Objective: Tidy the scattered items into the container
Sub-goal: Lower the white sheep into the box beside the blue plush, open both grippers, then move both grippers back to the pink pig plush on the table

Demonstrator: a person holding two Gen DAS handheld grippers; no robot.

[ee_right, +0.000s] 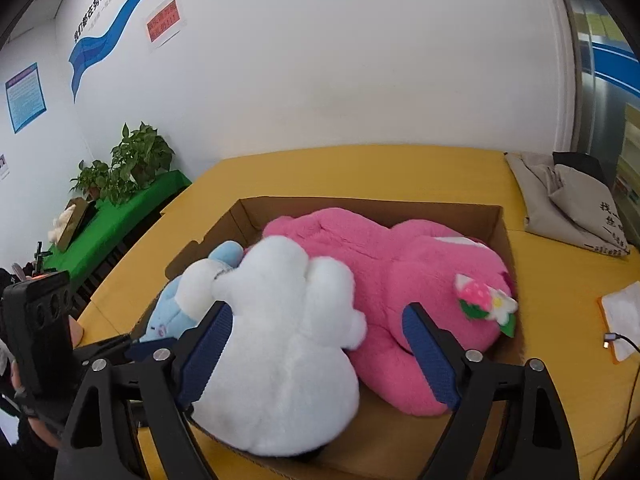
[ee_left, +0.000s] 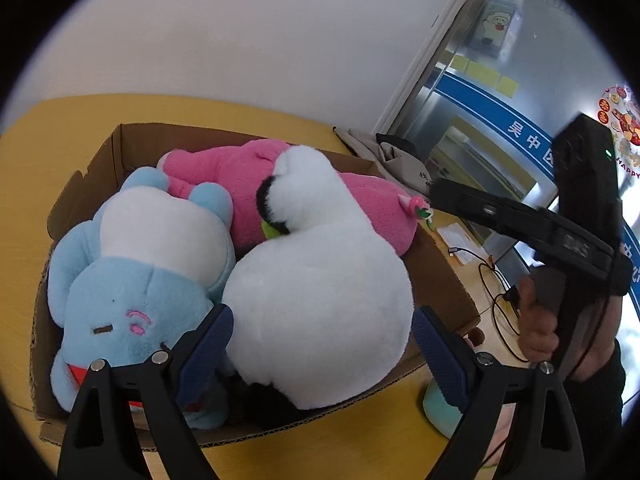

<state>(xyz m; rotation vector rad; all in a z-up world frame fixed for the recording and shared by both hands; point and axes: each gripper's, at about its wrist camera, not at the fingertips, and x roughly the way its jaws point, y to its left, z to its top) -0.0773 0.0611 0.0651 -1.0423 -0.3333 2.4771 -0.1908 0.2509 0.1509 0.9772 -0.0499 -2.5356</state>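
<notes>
Left gripper: jaws spread wide, angled downward, blue ribbed pads facing each other, nothing pressed between them.

Right gripper: jaws likewise wide apart, angled downward, pads not clamped on anything.

Right hand: bare fingers wrapped around the black handle of its gripper, dark sleeve at the wrist.

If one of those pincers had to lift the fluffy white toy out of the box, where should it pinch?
Probably the narrower upper part of the white plush toy, near its black patch, coming from above. Its round body looks about as wide as the open left gripper, and the cardboard box and neighbouring toys block its sides.
</notes>
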